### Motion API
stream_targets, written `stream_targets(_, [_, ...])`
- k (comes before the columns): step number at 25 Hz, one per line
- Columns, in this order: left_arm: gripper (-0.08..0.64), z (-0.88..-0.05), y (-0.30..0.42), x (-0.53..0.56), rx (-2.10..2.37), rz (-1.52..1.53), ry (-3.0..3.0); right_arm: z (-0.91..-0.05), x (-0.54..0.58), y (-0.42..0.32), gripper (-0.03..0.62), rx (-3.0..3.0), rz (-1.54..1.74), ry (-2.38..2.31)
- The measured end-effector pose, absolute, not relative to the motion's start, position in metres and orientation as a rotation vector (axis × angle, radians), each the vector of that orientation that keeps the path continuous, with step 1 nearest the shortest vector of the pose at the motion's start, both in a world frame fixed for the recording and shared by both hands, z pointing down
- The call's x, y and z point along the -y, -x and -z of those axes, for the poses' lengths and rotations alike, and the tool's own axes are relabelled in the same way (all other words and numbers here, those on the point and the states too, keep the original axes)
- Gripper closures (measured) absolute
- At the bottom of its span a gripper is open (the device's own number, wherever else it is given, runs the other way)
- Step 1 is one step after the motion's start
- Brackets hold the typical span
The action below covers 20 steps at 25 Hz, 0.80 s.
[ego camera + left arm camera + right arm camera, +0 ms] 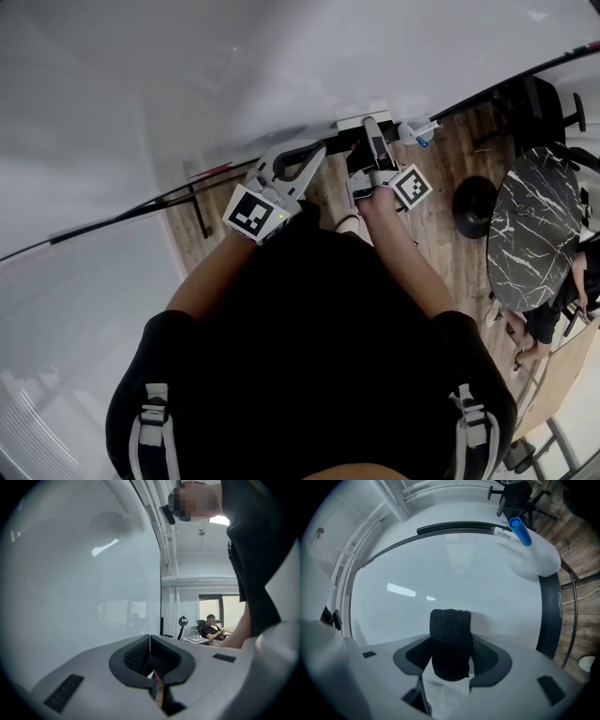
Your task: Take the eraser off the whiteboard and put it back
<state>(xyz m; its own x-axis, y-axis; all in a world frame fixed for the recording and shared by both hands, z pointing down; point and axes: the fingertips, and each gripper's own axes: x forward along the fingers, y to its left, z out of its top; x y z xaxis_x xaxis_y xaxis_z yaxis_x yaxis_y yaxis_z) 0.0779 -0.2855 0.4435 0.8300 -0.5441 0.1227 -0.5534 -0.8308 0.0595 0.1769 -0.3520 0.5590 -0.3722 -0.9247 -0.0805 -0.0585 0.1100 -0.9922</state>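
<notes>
The eraser (pixel 450 641) shows as a dark felt block standing between my right gripper's (pixel 451 658) pads, its far end against the whiteboard (pixel 454 573). Both pads press its sides, so that gripper is shut on it. In the head view the right gripper (pixel 367 133) reaches to the board's lower edge, where the eraser (pixel 360 122) shows as a pale bar. My left gripper (pixel 317 150) hovers just left of it, close to the whiteboard (pixel 70 583). Its jaws (pixel 150 652) are shut with nothing between them.
A blue-capped marker (pixel 519 530) lies on a white holder (pixel 536 560) at the board's edge, right of the eraser. On the wooden floor stand a round marble table (pixel 534 225), an office chair (pixel 534 103) and the board's stand (pixel 197 211). A seated person (pixel 213 627) is in the background.
</notes>
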Motion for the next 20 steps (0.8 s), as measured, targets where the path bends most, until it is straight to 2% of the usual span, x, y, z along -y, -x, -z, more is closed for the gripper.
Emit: stream_targets(20, [0.555,-0.448,-0.076,0.278,0.900,-0.152,-2.905,-0.533,0.340,-0.175,0.370,-1.784,1.280,0.992])
